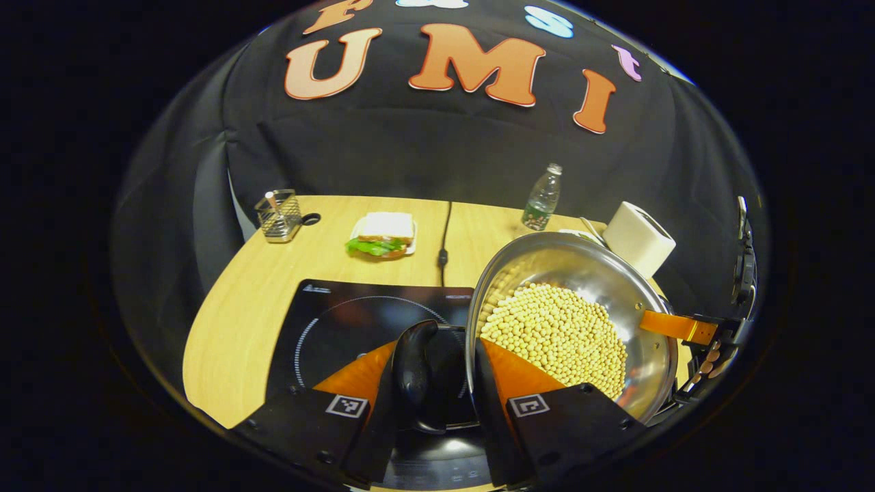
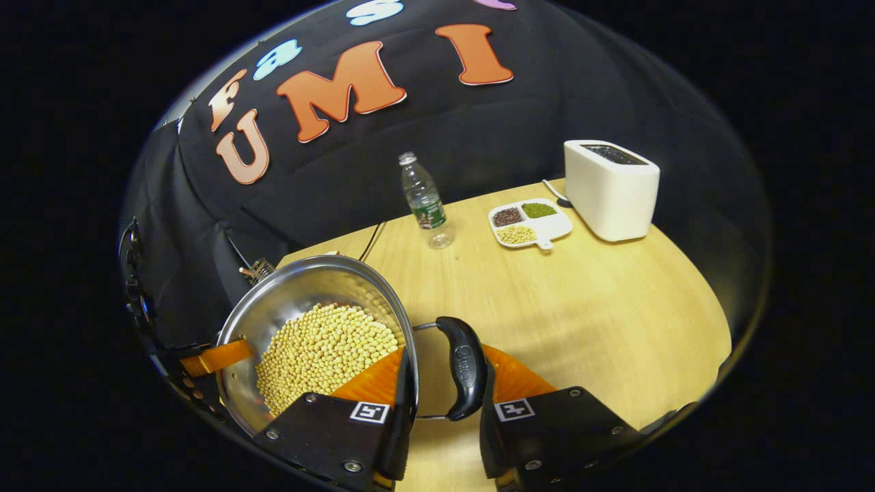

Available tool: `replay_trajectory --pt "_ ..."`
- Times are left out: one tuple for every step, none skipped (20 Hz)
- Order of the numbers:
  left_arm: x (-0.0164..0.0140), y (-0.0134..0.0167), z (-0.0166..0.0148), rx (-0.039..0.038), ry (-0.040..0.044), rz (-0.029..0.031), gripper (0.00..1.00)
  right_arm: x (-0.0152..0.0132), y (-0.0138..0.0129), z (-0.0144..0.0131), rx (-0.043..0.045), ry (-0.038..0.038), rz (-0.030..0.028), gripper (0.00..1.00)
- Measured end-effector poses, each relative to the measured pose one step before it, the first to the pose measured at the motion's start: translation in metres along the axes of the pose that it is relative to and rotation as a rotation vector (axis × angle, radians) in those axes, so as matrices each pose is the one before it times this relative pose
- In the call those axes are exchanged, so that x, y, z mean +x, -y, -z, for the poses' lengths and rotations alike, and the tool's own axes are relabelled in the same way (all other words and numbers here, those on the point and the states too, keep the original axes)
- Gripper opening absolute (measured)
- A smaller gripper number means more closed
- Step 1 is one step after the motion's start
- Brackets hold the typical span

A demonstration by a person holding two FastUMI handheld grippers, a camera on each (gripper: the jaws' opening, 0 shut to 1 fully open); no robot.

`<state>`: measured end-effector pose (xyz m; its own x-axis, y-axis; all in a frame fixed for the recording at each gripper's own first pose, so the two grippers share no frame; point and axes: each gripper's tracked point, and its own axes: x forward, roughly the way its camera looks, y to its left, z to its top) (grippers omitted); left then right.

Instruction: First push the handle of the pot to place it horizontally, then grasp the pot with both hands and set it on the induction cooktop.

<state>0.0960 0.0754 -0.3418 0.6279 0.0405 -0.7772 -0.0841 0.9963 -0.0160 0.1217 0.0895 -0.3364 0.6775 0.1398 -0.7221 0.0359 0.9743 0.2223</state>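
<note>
Both tools clamp pot (image 1: 588, 287) handles: L tool (image 1: 437, 383), R tool (image 2: 444, 383); pot above cooktop (image 1: 328, 321).

A steel pot (image 1: 581, 294) heaped with pale yellow soybeans (image 1: 557, 335) tilts above the wooden table (image 1: 232, 328) — a black loop handle (image 1: 418, 376) at each side. The black glass induction cooktop (image 1: 342, 321) lies flat near the table's front edge, beside it.

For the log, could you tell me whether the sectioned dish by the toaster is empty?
No, the sectioned dish holds dark, green and yellow beans in separate compartments.
</note>
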Motion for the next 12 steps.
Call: replay_trajectory --pt "-0.00177 -0.01185 -0.00068 -0.00776 -0.00011 -0.01427 0.6 0.00059 -0.0114 0.00376 0.00873 -0.00812 -0.00277 0.42" --pt "-0.00119 -0.01289 0.00078 -0.00484 -0.00004 -0.01153 0.6 0.0029 -0.01145 0.00024 -0.00542 0.003 -0.00314 0.42" --pt "-0.00085 -0.01127 -0.00102 -0.01016 0.00371 -0.00969 0.61 0.00211 -0.00985 -0.00022 -0.01086 0.00273 -0.00165 0.41" --pt "-0.00182 -0.01129 0.00045 -0.00968 -0.00095 -0.00836 0.61 0.00136 -0.01161 0.00007 -0.00775 0.00296 -0.00288 0.42" --pt "-0.00154 -0.01132 -0.00003 -0.01018 -0.00139 -0.00719 0.6 0.00276 -0.01001 0.00166 -0.0063 -0.00442 -0.00348 0.42" --pt "0.00027 -0.0107 -0.00079 -0.00563 -0.00178 -0.00651 0.6 0.00351 -0.00974 0.00202 -0.00549 -0.00636 -0.00533 0.41" --pt "-0.00152 -0.01014 -0.00071 -0.00355 0.00088 -0.00605 0.6 0.00324 -0.01007 0.00187 -0.0032 -0.00754 -0.00564 0.41" --pt "0.00082 -0.01132 -0.00027 -0.0029 -0.00241 -0.00657 0.6 0.00326 -0.00824 0.00281 -0.00313 -0.00676 -0.00488 0.42" --pt "0.00068 -0.00985 0.00004 -0.002 -0.00564 -0.00758 0.61 0.0036 -0.00865 0.00214 -0.00263 -0.00436 -0.00176 0.41" --pt "0.00008 -0.00897 0.00303 -0.00005 -0.00954 -0.00665 0.61 0.00345 -0.00737 0.00359 -0.00674 -0.00808 0.00028 0.41" --pt "0.00091 -0.00886 0.00127 0.00053 -0.00693 -0.00393 0.61 0.00291 -0.00648 0.00312 -0.00269 -0.00867 0.0017 0.42" --pt "0.00263 -0.00704 0.00043 -0.00636 -0.00592 -0.00131 0.6 0.00364 -0.0066 0.00264 -0.00343 -0.00519 0.00021 0.42"
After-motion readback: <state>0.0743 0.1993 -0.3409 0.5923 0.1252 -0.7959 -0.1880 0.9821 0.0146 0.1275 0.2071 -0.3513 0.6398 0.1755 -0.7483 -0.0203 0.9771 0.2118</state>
